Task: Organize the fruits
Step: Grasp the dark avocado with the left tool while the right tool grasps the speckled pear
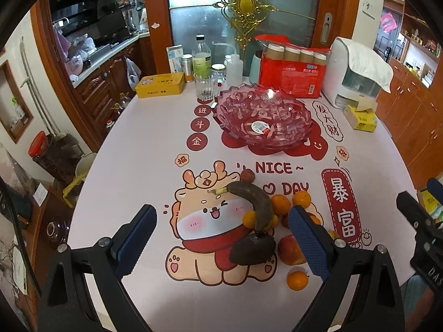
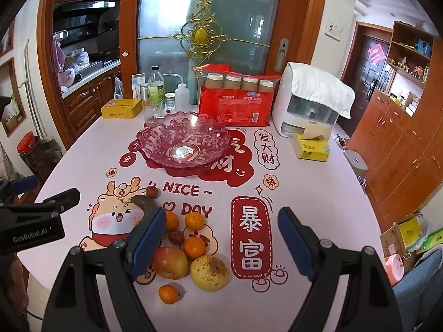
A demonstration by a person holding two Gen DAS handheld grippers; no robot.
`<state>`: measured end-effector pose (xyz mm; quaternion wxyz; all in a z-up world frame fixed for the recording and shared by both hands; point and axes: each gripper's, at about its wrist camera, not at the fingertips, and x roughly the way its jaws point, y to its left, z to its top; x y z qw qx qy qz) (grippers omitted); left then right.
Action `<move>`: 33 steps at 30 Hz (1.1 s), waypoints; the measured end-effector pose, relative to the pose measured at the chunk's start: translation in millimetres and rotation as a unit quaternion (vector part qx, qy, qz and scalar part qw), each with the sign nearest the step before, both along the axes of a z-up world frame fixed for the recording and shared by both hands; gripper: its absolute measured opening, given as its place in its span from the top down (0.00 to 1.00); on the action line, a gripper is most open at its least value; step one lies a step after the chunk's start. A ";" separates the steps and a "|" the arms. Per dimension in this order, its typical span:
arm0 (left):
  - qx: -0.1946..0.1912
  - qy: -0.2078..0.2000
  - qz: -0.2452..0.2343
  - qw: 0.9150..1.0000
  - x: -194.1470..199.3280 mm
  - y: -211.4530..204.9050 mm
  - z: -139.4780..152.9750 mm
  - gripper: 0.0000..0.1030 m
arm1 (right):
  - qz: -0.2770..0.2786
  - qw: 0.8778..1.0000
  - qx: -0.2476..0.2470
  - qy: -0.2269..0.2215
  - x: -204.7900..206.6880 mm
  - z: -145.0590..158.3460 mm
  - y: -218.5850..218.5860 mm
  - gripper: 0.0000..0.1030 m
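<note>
A pink glass bowl [image 1: 263,119] [image 2: 182,144] stands empty at the table's middle. Nearer lies a cluster of fruit: a blackened banana [image 1: 254,204] [image 2: 145,203], a dark brown round fruit [image 1: 253,250], a red apple [image 1: 289,250] [image 2: 170,261], a speckled yellow pear [image 2: 209,272], several oranges [image 1: 279,203] [image 2: 193,247] and small red lychees [image 1: 247,175] [image 2: 176,237]. My left gripper [image 1: 221,240] [image 2: 47,191] hangs open above the banana and the dark fruit, holding nothing. My right gripper [image 2: 223,239] [image 1: 420,192] is open too, empty, over the cluster's right side.
Along the table's far edge stand a yellow tin [image 1: 160,84], a drinking glass [image 1: 206,84], bottles [image 1: 201,55], a red pack of paper cups [image 1: 293,66], a white dispenser [image 1: 351,74] and a yellow tissue box [image 1: 361,119]. Cabinets line the right wall.
</note>
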<state>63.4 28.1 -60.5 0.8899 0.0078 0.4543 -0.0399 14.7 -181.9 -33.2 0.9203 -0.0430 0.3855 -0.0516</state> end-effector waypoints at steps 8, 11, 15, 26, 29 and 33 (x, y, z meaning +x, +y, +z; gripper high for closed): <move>0.012 0.033 0.002 0.999 3.8 25.8 -51.3 0.07 | -0.017 0.999 0.019 0.037 8.8 -34.5 -20.1 0.19; 0.004 0.060 0.005 0.998 4.1 35.7 -75.2 0.07 | -0.007 0.998 0.026 0.056 8.5 -49.4 -21.4 0.19; -0.008 0.087 -0.010 0.996 3.1 37.7 -106.1 0.07 | 0.014 0.996 0.035 0.084 5.0 -74.9 -20.0 0.19; -0.021 0.126 -0.125 0.984 13.4 -6.9 -162.9 0.09 | 0.022 0.977 0.095 0.188 12.3 -157.7 -36.9 0.19; -0.005 0.131 -0.150 0.980 18.2 -18.9 -171.0 0.08 | 0.021 0.973 0.100 0.205 12.7 -173.2 -41.2 0.19; -0.025 0.150 -0.172 0.973 26.3 -25.4 -177.5 0.10 | 0.033 0.969 0.104 0.222 16.5 -188.9 -40.3 0.19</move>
